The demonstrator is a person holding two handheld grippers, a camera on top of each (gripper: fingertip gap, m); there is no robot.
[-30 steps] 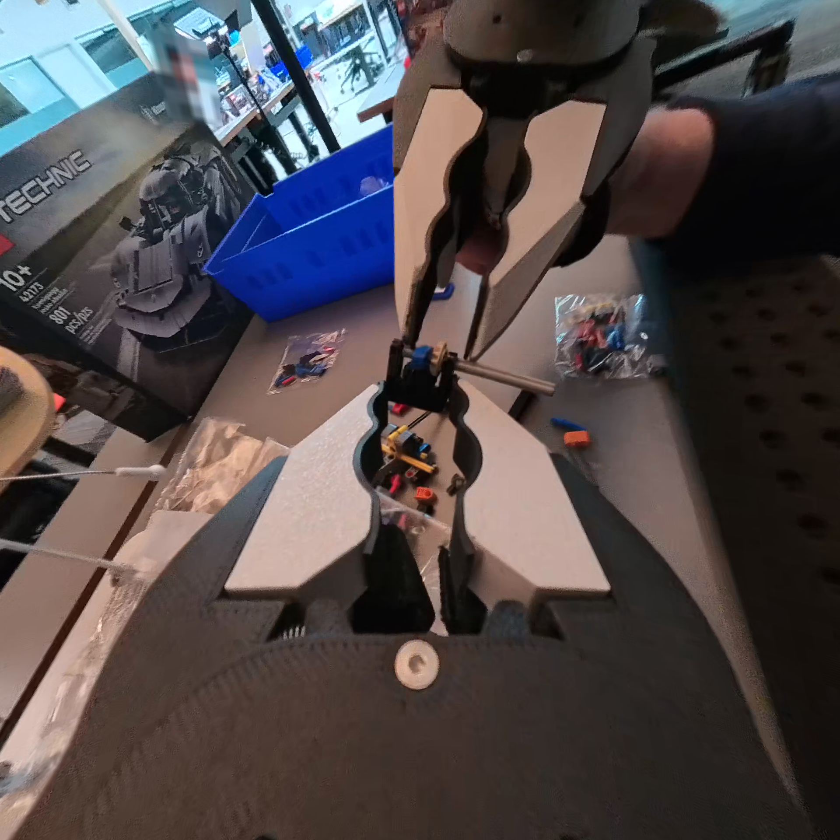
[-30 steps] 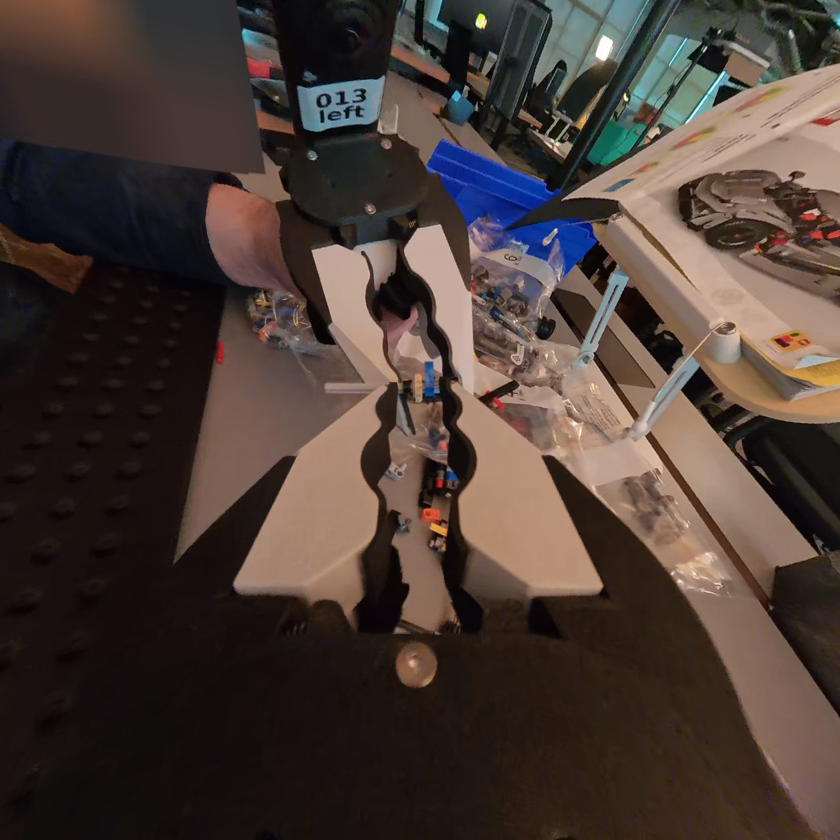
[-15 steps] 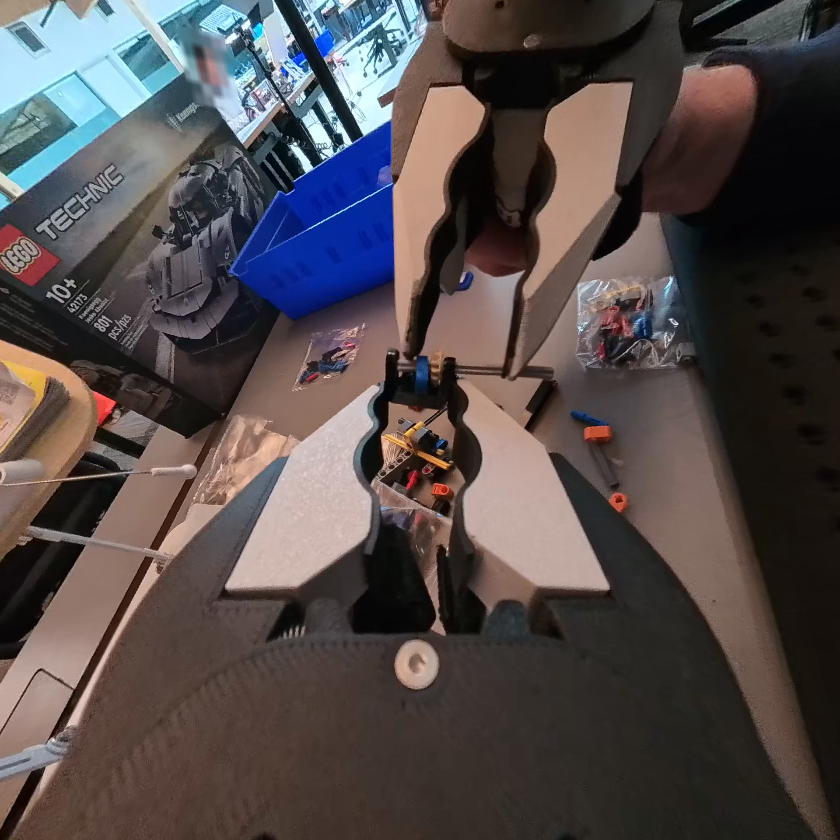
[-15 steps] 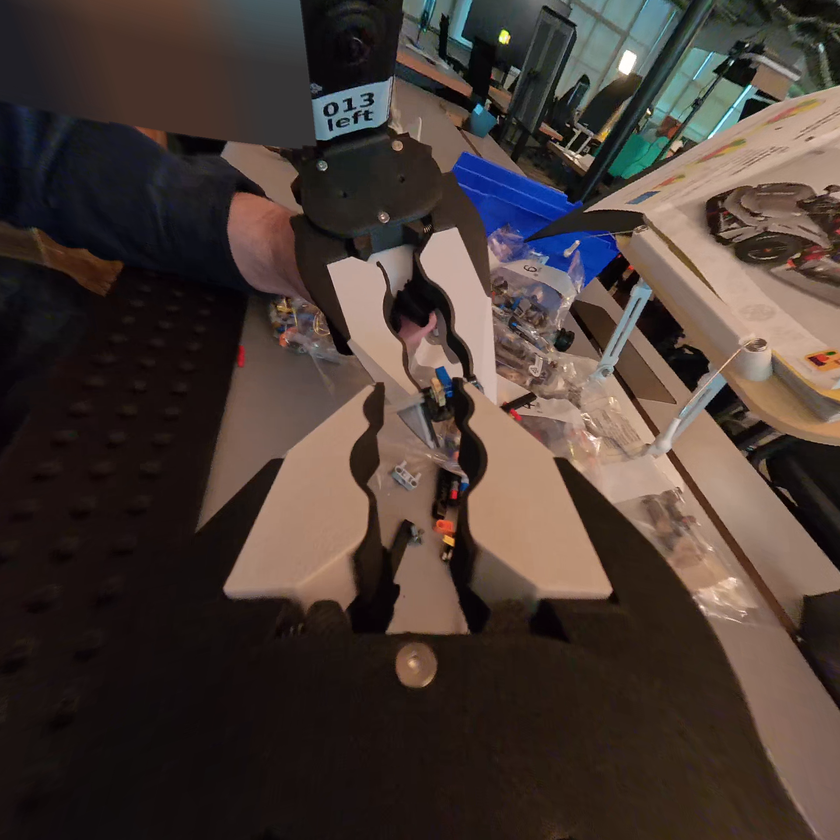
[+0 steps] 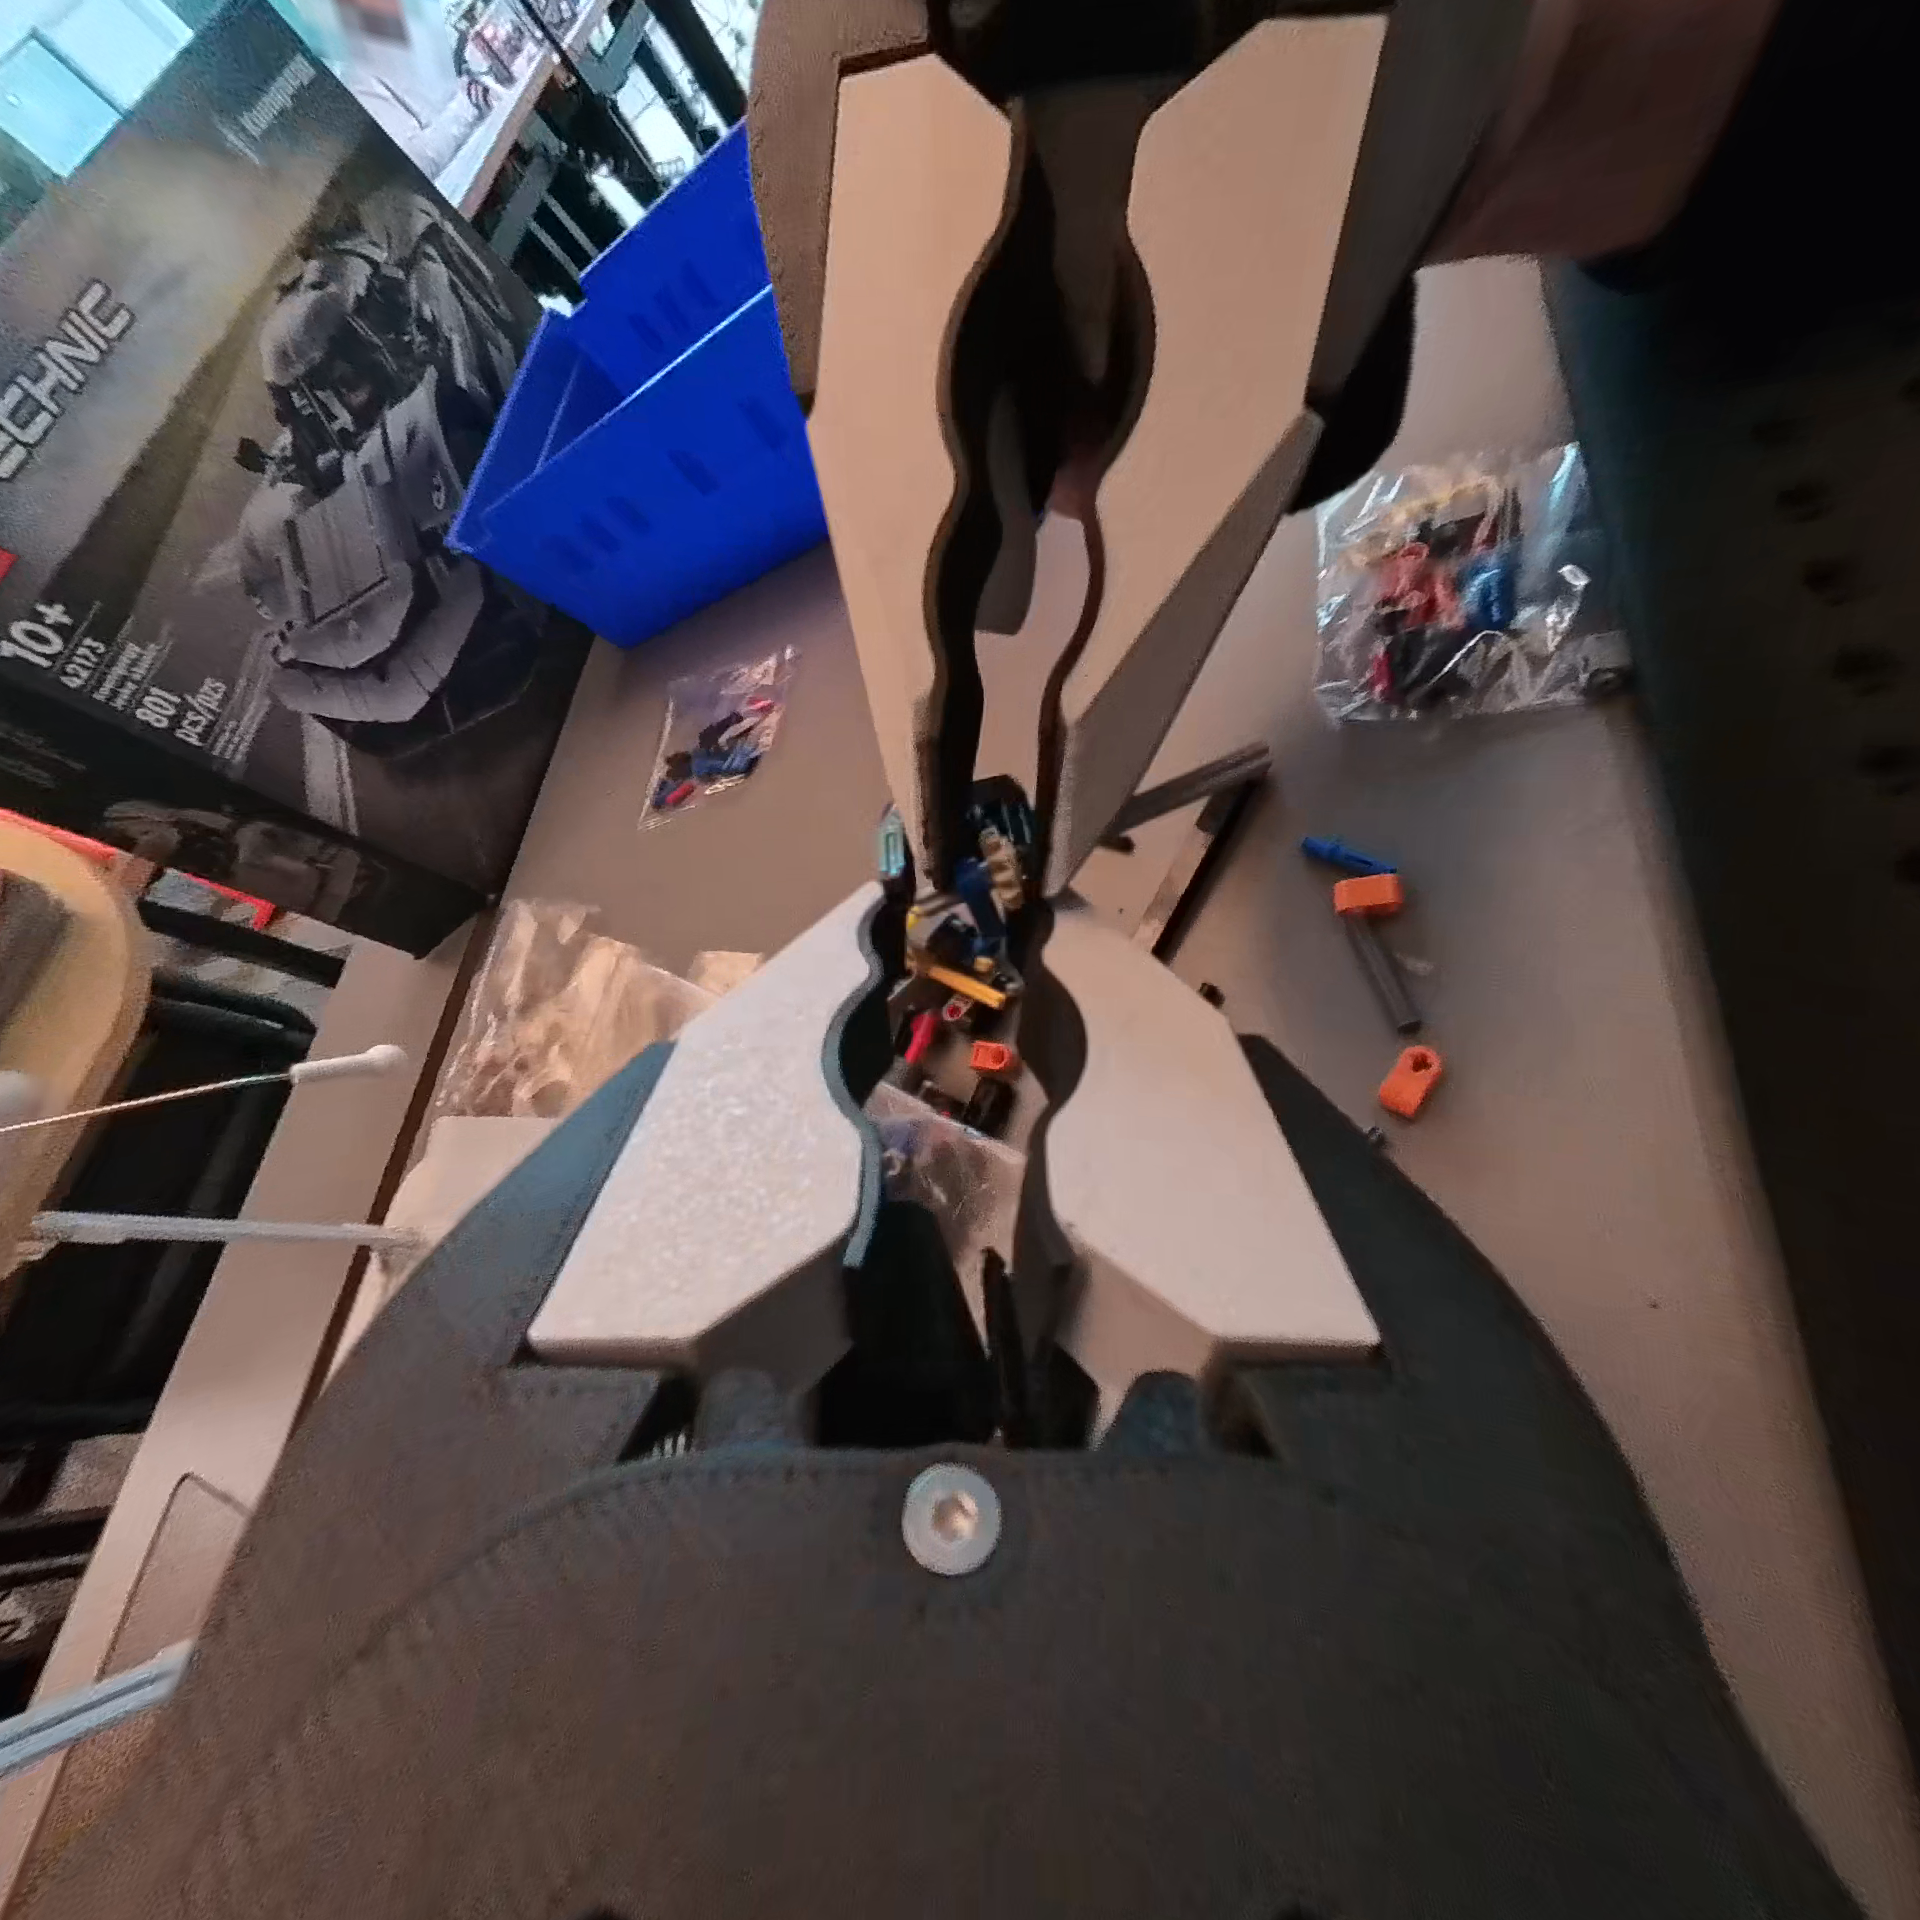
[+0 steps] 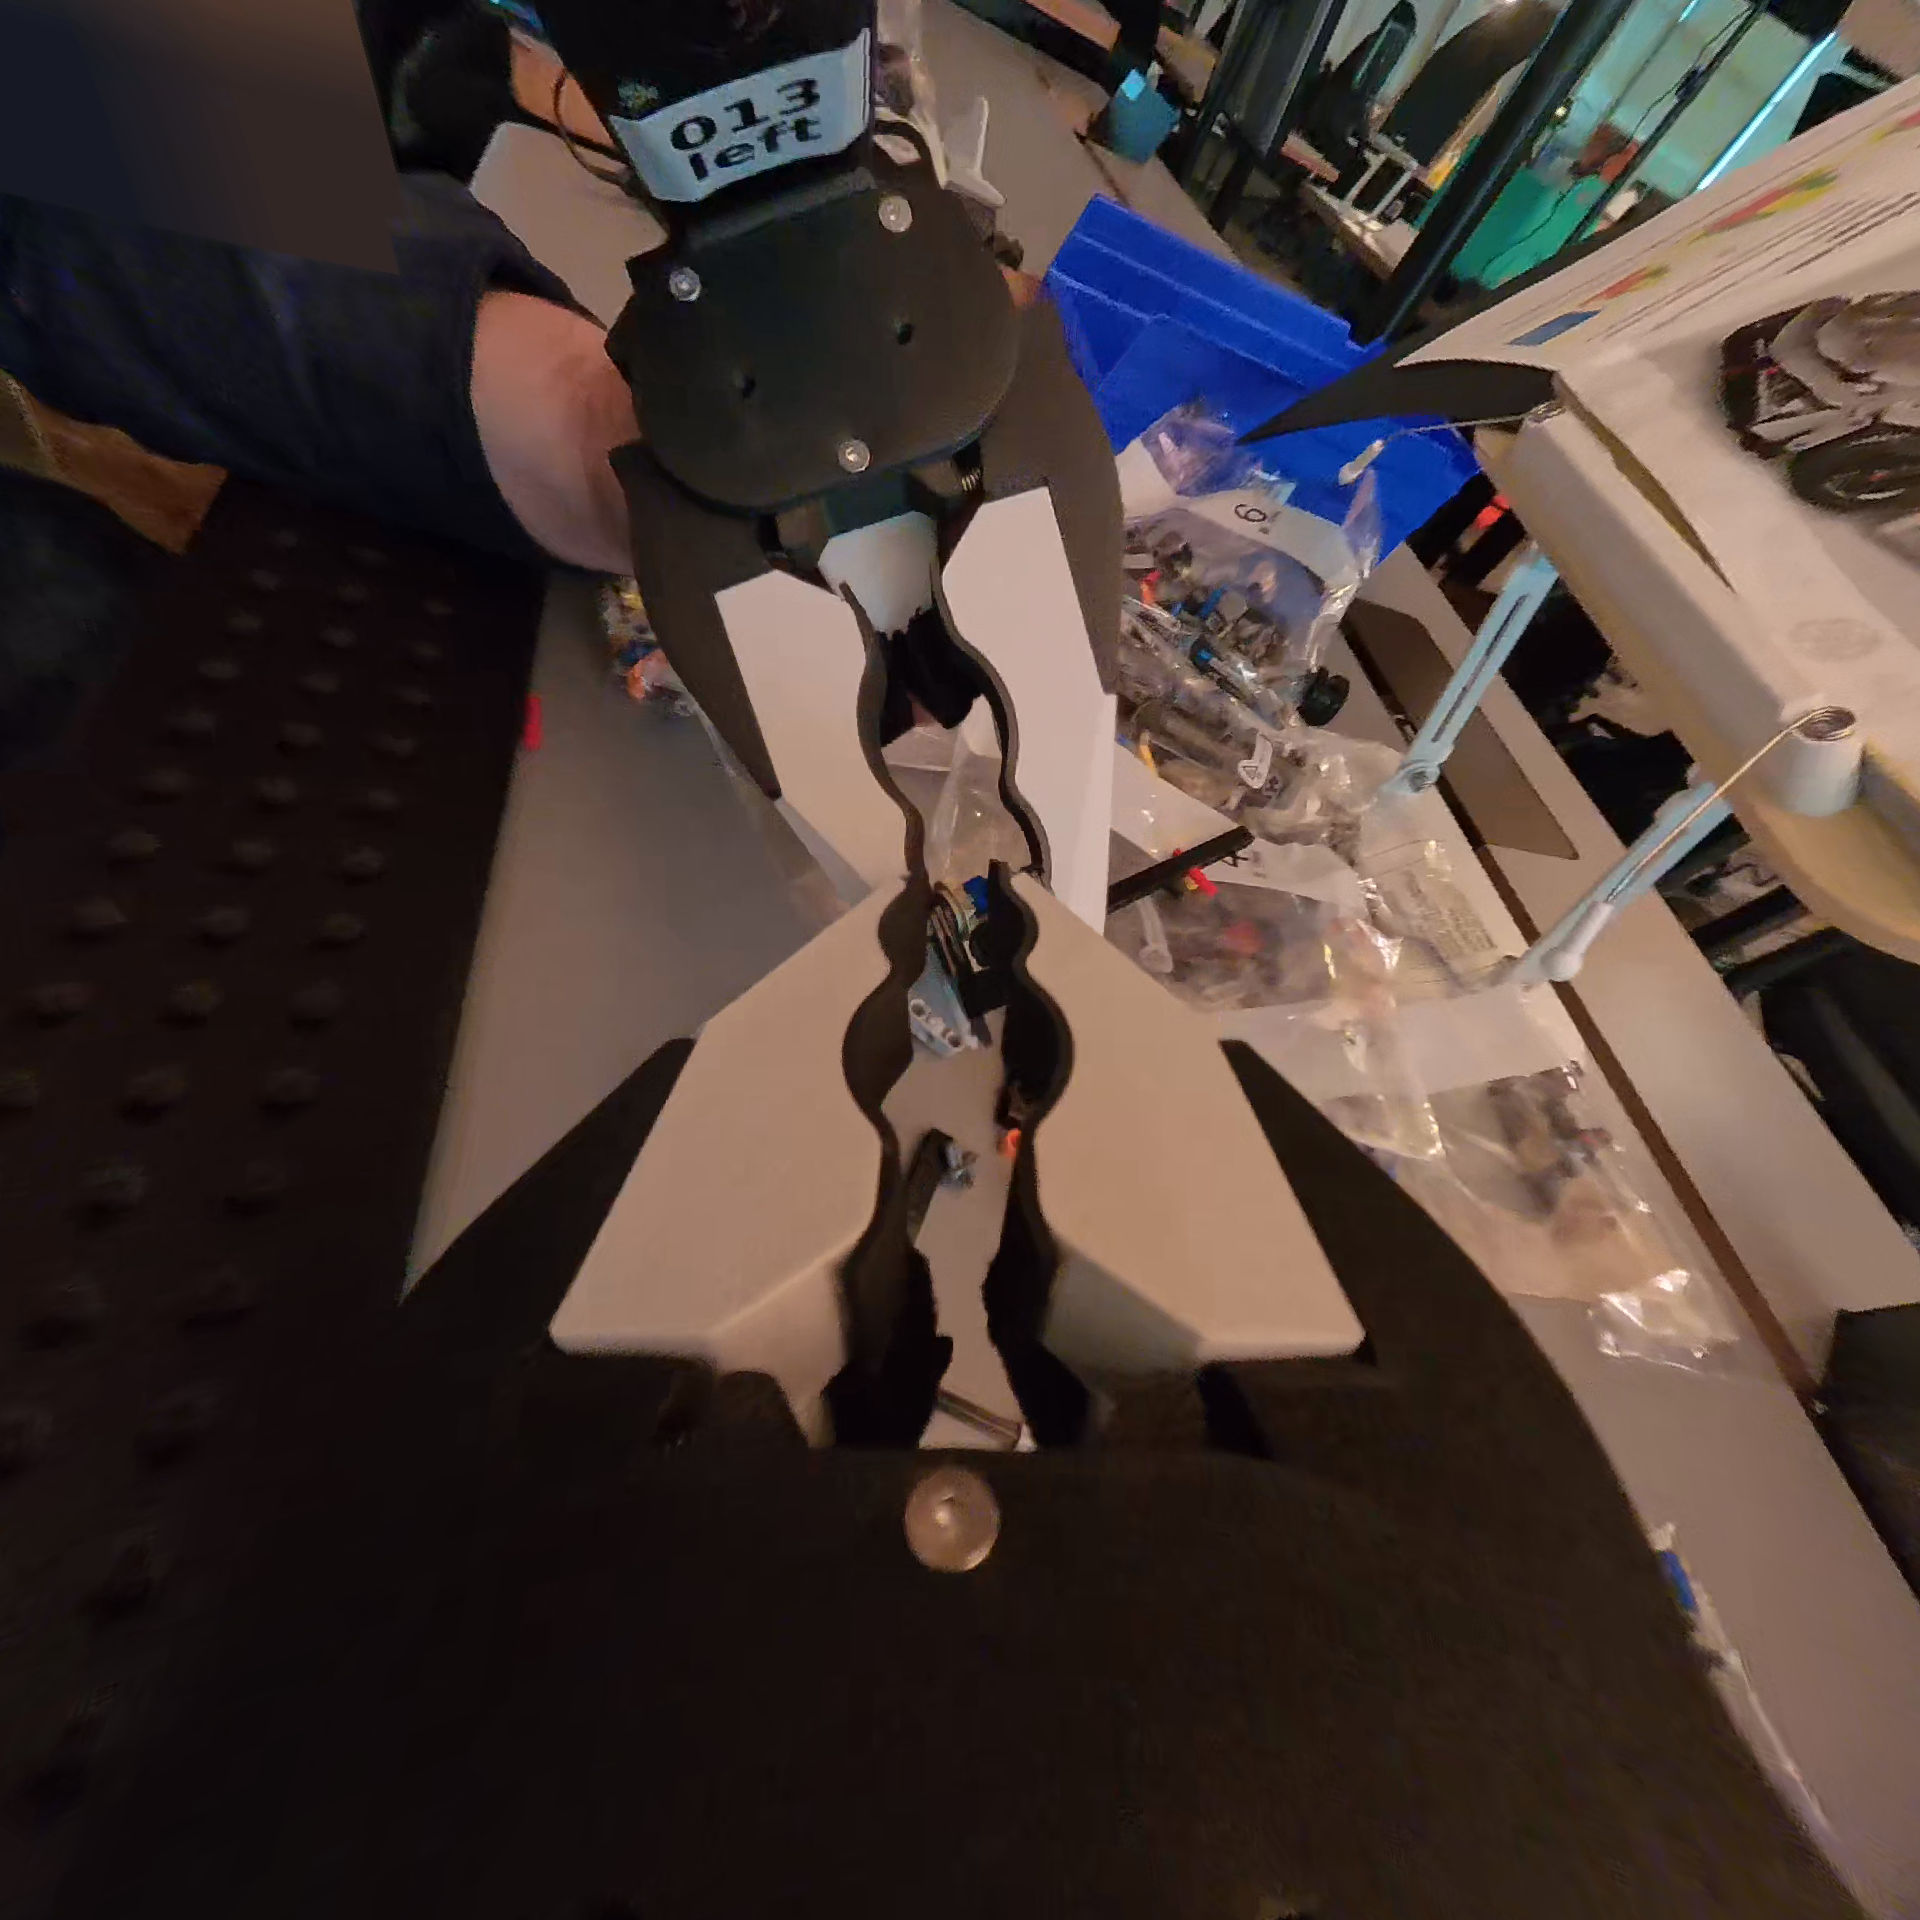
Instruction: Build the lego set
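Observation:
A small lego assembly (image 5: pixel 992 847) of black, blue and tan parts hangs above the table between both grippers' tips. My left gripper (image 5: pixel 966 909) is shut on it from below. My right gripper (image 5: pixel 992 883) comes down from above with its fingers closed onto the same assembly. In the right wrist view the assembly (image 6: pixel 961 935), with a grey part at its lower end, sits between my right gripper's (image 6: pixel 956 894) tips, and the left gripper (image 6: pixel 977 868) meets it from the far side. A grey axle (image 5: pixel 1195 784) sticks out to the right, blurred.
Loose small parts (image 5: pixel 956 997) lie on the grey table under the grippers. Orange pieces (image 5: pixel 1369 894), a grey axle (image 5: pixel 1382 966) and a parts bag (image 5: pixel 1455 613) lie right. A blue bin (image 5: pixel 665 457) and set box (image 5: pixel 239 468) stand left. Several bags (image 6: pixel 1226 665), a booklet stand (image 6: pixel 1714 416) and a studded mat (image 6: pixel 208 831) show in the right wrist view. The tips of both grippers are at nearly the same place.
My right gripper was open beside the assembly half a second ago; it has moved in and closed on it. My left gripper keeps its hold. Both have tilted and come closer together.

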